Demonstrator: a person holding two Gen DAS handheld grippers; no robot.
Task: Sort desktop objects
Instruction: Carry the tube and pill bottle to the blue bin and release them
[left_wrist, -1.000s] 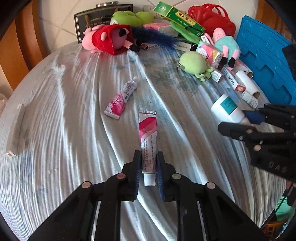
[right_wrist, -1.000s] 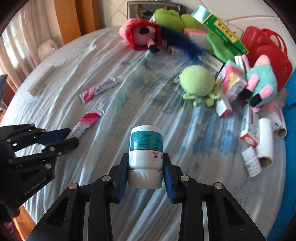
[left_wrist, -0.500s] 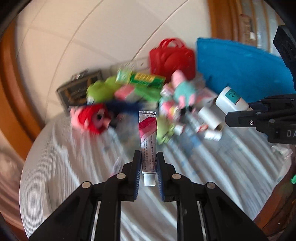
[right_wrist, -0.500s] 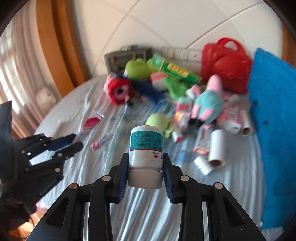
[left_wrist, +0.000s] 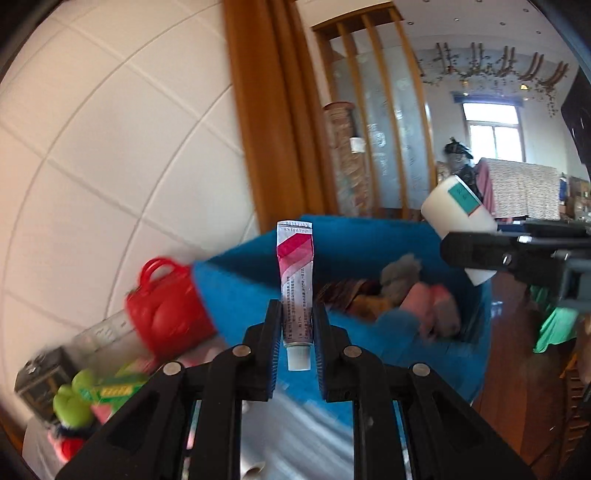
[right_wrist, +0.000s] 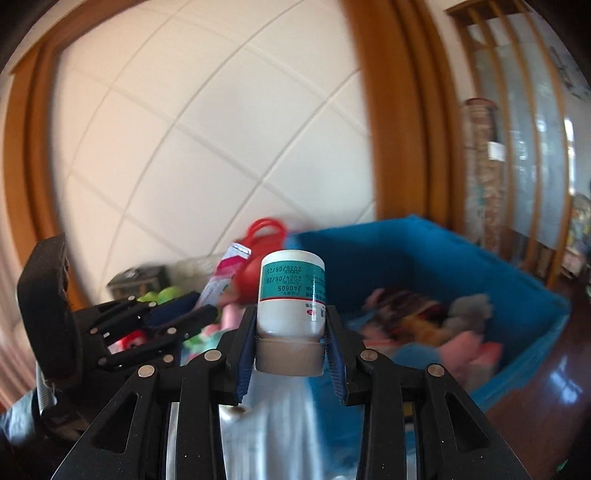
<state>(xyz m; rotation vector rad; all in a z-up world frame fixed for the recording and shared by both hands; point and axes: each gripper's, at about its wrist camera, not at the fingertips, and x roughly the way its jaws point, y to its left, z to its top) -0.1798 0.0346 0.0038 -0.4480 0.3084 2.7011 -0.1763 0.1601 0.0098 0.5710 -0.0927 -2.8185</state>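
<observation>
My left gripper (left_wrist: 295, 332) is shut on a pink and white ointment tube (left_wrist: 295, 280), cap toward the camera, held in the air in front of a blue fabric bin (left_wrist: 354, 254). My right gripper (right_wrist: 290, 332) is shut on a white pill bottle with a teal label (right_wrist: 291, 295), held upside down, also raised before the blue bin (right_wrist: 424, 254). The bottle (left_wrist: 458, 210) and right gripper show at the right of the left wrist view. The left gripper with its tube (right_wrist: 225, 280) shows at the left of the right wrist view.
The blue bin holds several soft toys and cloth items (left_wrist: 417, 299). A red toy handbag (left_wrist: 162, 306) stands left of the bin against the tiled wall. Green and pink toys (left_wrist: 85, 402) lie on the cloth-covered table at the lower left.
Both grippers have lifted off the table and swung right toward the blue bin, each still holding its item. The table clutter has dropped out to the lower left.
</observation>
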